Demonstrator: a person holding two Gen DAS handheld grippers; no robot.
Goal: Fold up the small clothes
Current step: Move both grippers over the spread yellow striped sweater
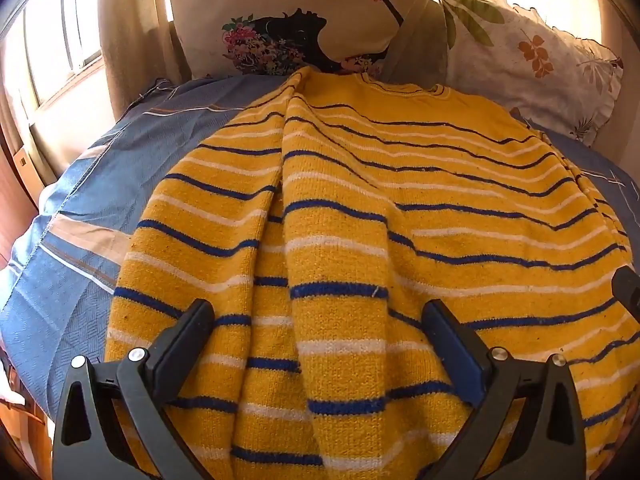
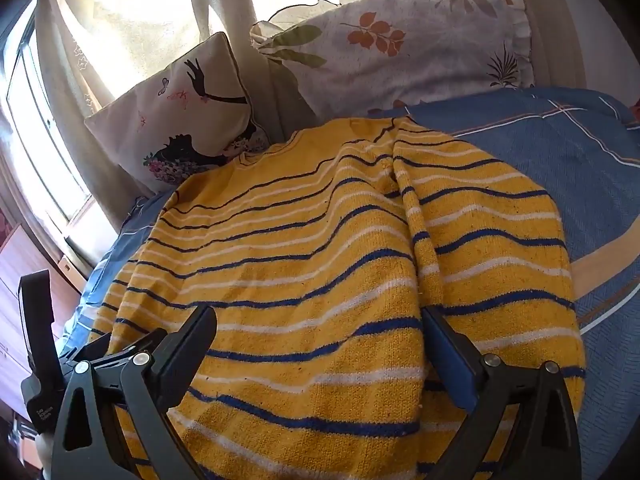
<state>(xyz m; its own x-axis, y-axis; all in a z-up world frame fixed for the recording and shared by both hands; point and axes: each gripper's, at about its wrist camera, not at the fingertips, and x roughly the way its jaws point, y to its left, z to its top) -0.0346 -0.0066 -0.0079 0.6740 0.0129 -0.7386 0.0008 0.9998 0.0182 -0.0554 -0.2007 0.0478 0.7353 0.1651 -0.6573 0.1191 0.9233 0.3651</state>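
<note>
A yellow knitted sweater with blue and white stripes lies spread on a blue bedsheet, with each sleeve folded in over the body. My left gripper is open, its fingers wide apart just above the sweater's near left part. My right gripper is open above the sweater near its right side, its right finger by the folded sleeve. The left gripper shows at the left edge of the right wrist view.
A cream cushion with a black figure print and a leaf-print pillow lean at the head of the bed. Curtains and a window lie beyond. The blue bedsheet extends to the right.
</note>
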